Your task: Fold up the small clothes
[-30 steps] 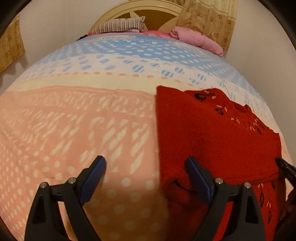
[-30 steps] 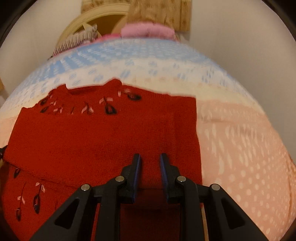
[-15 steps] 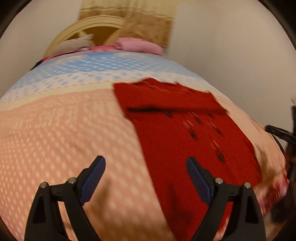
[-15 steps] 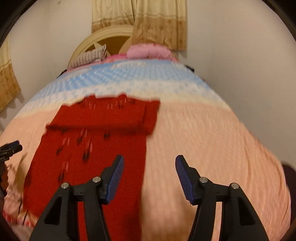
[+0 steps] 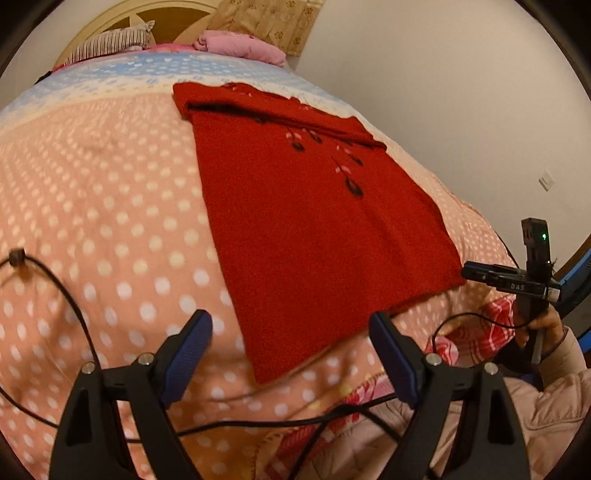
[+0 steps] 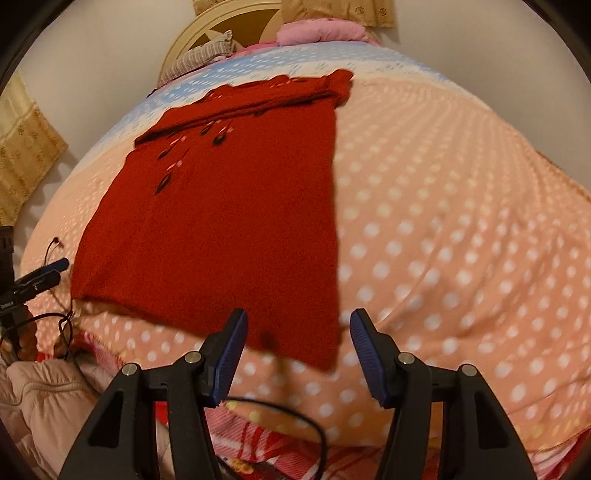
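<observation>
A red knitted sweater with dark leaf embroidery lies flat on the polka-dot bed cover, its sleeves folded across the top end. It also shows in the right wrist view. My left gripper is open and empty, just short of the sweater's near hem. My right gripper is open and empty over the near right corner of the hem. The right gripper shows at the right edge of the left wrist view.
The pink dotted bed cover spreads to both sides. Pillows and a round headboard lie at the far end. Black cables trail at the near edge over a red checked cloth. A wall runs along the right.
My right gripper has opened and let go of the sweater. Both grippers have pulled back toward the near hem, and the whole sweater now shows.
</observation>
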The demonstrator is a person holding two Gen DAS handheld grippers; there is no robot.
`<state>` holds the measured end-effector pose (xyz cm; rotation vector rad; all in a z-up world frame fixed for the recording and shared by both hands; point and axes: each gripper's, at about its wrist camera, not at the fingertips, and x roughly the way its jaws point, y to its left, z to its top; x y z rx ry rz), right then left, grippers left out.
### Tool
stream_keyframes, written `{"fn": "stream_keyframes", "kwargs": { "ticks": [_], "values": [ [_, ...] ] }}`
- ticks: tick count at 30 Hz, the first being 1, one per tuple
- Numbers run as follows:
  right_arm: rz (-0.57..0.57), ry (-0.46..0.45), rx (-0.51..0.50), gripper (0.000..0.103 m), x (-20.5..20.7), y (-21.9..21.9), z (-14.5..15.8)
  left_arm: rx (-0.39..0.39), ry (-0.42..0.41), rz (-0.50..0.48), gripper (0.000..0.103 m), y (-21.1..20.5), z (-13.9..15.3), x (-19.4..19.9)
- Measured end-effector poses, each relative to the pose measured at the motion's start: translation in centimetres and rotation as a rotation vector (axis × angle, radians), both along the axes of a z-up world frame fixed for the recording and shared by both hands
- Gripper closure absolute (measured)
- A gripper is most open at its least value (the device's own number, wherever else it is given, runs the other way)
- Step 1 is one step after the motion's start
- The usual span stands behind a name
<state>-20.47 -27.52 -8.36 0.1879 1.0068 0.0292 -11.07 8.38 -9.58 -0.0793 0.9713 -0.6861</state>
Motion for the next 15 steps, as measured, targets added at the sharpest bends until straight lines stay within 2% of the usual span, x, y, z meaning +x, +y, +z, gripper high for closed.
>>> {"fn": "stream_keyframes", "kwargs": {
  "ticks": [6,8,9,10,11,12,14,15],
  "values": [
    [0.020,0.039,0.016,0.044,0.3,1.2,-1.5,-0.057,0.055,0.003,0.024,0.1,-0.9,0.2],
    [0.008,0.065,0.028,0.046,0.5,1.4,-2.3,-0.068,0.073,0.006,0.033,0.4,-1.1,0.0],
    [0.006,0.093,0.039,0.058,0.7,1.4,-3.1,-0.068,0.078,0.005,0.038,0.6,-1.1,-0.1],
    [0.007,0.117,0.044,0.067,0.8,1.5,-3.7,-0.067,0.086,-0.001,0.052,0.5,-1.2,-0.1],
    [0.009,0.142,0.060,0.089,1.0,1.5,-4.3,-0.059,0.101,-0.008,0.066,0.3,-1.4,0.0],
    [0.011,0.159,0.089,0.103,1.1,1.3,-4.8,-0.047,0.108,-0.006,0.071,0.2,-1.6,0.0],
    [0.001,0.168,0.166,0.103,1.1,0.8,-5.3,-0.023,0.112,0.006,0.081,0.1,-1.8,0.2],
    [0.002,0.157,0.166,0.103,1.1,0.8,-5.0,-0.027,0.114,0.006,0.083,0.1,-1.8,0.3]
  ]
}}
